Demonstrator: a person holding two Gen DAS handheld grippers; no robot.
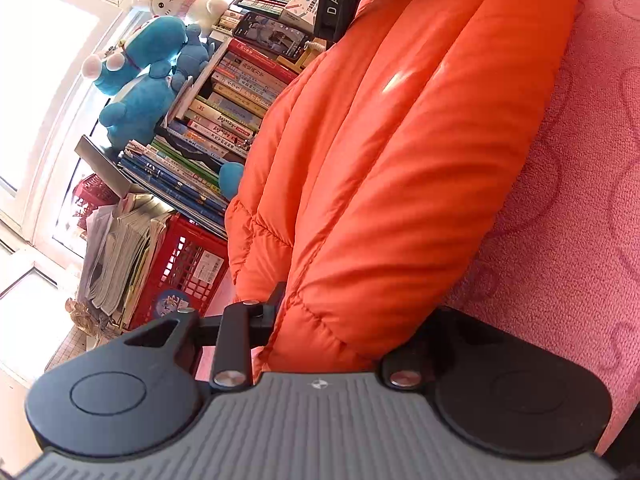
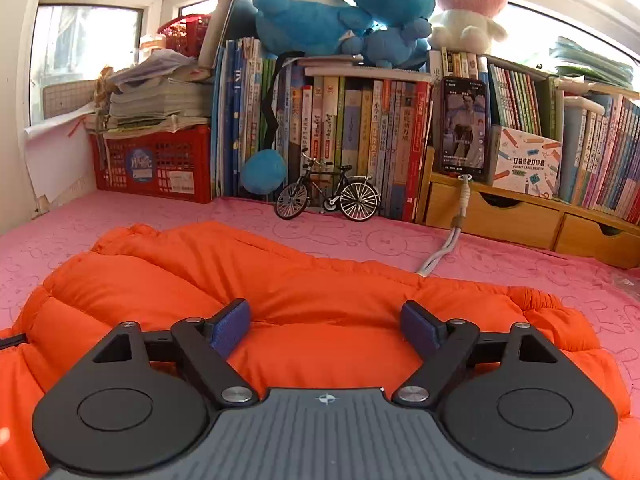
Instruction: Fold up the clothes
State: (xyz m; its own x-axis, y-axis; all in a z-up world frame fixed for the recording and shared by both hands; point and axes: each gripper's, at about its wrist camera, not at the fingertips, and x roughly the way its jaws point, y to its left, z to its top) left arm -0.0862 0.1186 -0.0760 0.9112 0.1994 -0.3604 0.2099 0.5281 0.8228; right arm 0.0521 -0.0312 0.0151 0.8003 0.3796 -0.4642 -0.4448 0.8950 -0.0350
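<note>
We see a pink sheet (image 2: 280,224) with a faint printed pattern covering the work surface. Behind it, under bright windows (image 2: 86,52), stands a row of books (image 2: 352,136). Blue and pink plush toys (image 2: 344,12) sit on top of the books. A red crate (image 2: 156,168) loaded with papers stands at the left end, and a wooden drawer unit (image 2: 520,220) at the right. A phone (image 2: 464,128) is propped upright on the drawer unit, and a model bicycle (image 2: 328,196) stands in front of the books.

The orange jacket (image 2: 304,292) lies bunched on the sheet, just before both grippers. The right gripper (image 2: 326,322) hangs over it, jaws wide apart with nothing between them. The left gripper (image 1: 316,316) is pinched on a fold of the jacket's edge; one finger is hidden by the fabric.
</note>
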